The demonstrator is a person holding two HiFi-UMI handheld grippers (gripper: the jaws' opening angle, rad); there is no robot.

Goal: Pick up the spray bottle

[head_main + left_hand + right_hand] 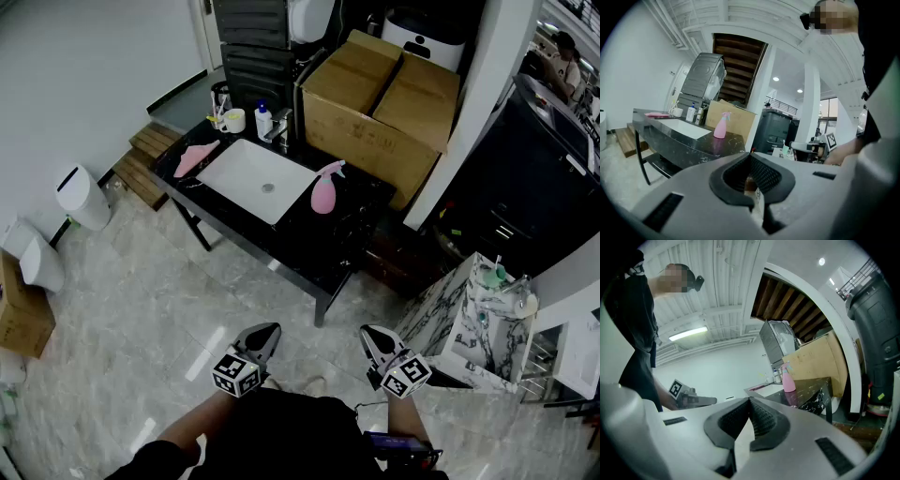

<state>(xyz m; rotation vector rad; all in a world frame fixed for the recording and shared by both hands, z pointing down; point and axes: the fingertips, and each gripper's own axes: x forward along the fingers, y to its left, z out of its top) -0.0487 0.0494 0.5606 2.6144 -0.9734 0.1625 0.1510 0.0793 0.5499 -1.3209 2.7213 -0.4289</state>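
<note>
Our left hand-held gripper point(265, 330) and right hand-held gripper point(372, 333) are closed, empty, close to us. We should step forward and widen one before reaching the pink plastic spray bottle point(323, 192), upright on the far black marble desk point(356, 230).

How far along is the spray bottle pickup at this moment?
Done: nothing yet. The pink spray bottle stands upright on the black counter beside the sink, untouched. In hand: nothing; the left gripper and right gripper are both shut and empty, well short of the counter. Left: approach, open jaws, grasp, lift.
</note>
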